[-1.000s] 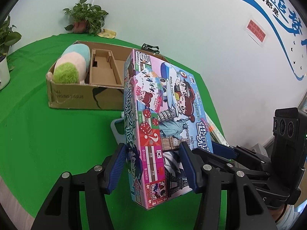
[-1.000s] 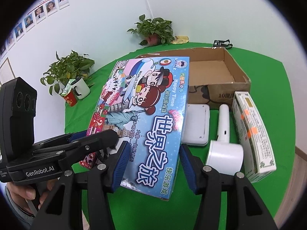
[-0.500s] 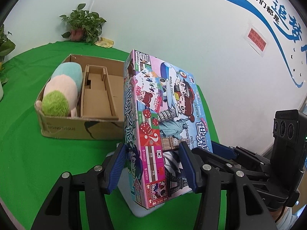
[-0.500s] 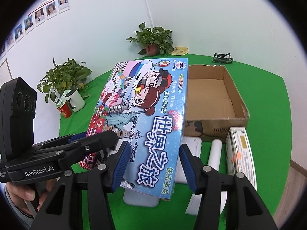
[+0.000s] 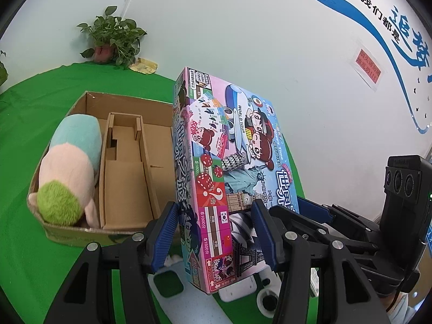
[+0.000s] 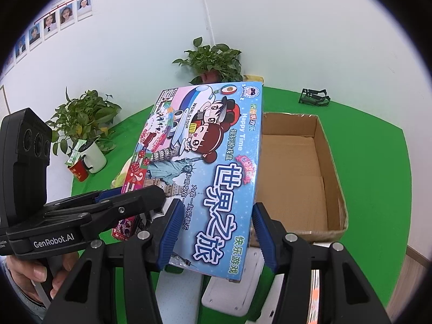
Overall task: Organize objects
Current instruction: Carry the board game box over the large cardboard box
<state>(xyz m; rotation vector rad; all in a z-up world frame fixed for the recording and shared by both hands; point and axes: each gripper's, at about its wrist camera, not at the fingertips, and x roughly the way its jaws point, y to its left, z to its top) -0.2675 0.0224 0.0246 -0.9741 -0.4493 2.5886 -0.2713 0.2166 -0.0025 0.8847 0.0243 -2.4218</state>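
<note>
While both hand-held grippers clamped it: the board game box (image 5: 229, 167) hung tilted in the air above the green desk (image 5: 24, 140), its far end raised over the cardboard box (image 5: 127, 162).
Left hand-held gripper (image 5: 216, 232): its blue pads (image 5: 164, 235) pressed the two long sides of the board game box near its lower end, so it was closed on that box.
Right hand-held gripper (image 6: 213, 235): it gripped the same board game box (image 6: 213, 162) across its width near the lower end, blue pads (image 6: 170, 235) against both edges; in the left wrist view it showed at the right edge, behind the box.
Hand (image 6: 35, 275): a person's fingers wrapped the left gripper's handle, seen at the lower left of the right wrist view.
Cardboard box: it sat open on the desk beyond the grippers; a cardboard divider (image 5: 124, 167) split its inside.
Plush toy (image 5: 70, 167): it lay in the left compartment of the cardboard box, pastel blue, pink and green, against the left wall.
White things (image 6: 235, 291): they lay on the desk directly under the held box, partly hidden; what they were I cannot tell.
Potted plant (image 5: 113, 37): it stood at the far edge of the desk by the wall.
Mugs (image 6: 91, 156): a white one and a red one stood near the desk's left edge beside a second plant (image 6: 81, 116).
</note>
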